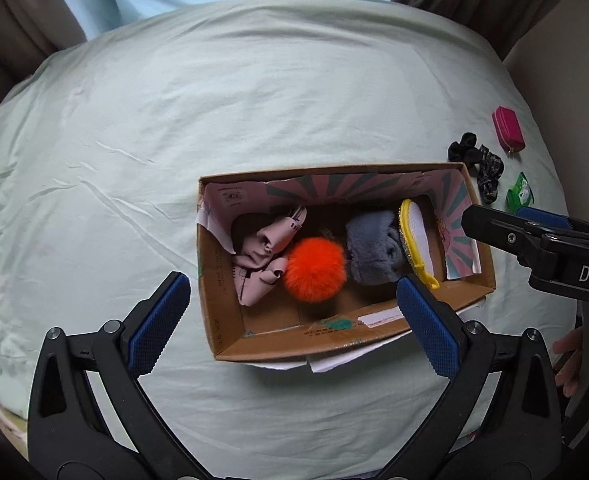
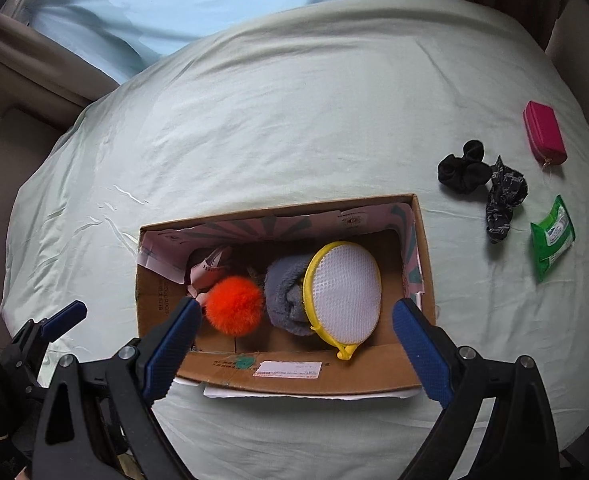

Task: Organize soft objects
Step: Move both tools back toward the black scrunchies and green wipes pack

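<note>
While hovering spread and empty, both tongs, left gripper (image 1: pixel 294 320) and right gripper (image 2: pixel 298 336), above box (image 2: pixel 422 240): could snag mesh pouch (image 2: pixel 344 284) and tip it out; 2 scrunchies (image 2: pixel 460 172) beyond right.

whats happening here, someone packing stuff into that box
Yes. A person holds two grippers above a cardboard box on a bed. Both the left gripper and right gripper are open and empty. Inside the box sit a pink cloth, an orange pom-pom, a grey fleece roll and a yellow-rimmed mesh pouch. On the sheet to the box's right lie a black scrunchie, a patterned scrunchie, a green wipes pack and a pink pouch.
</note>
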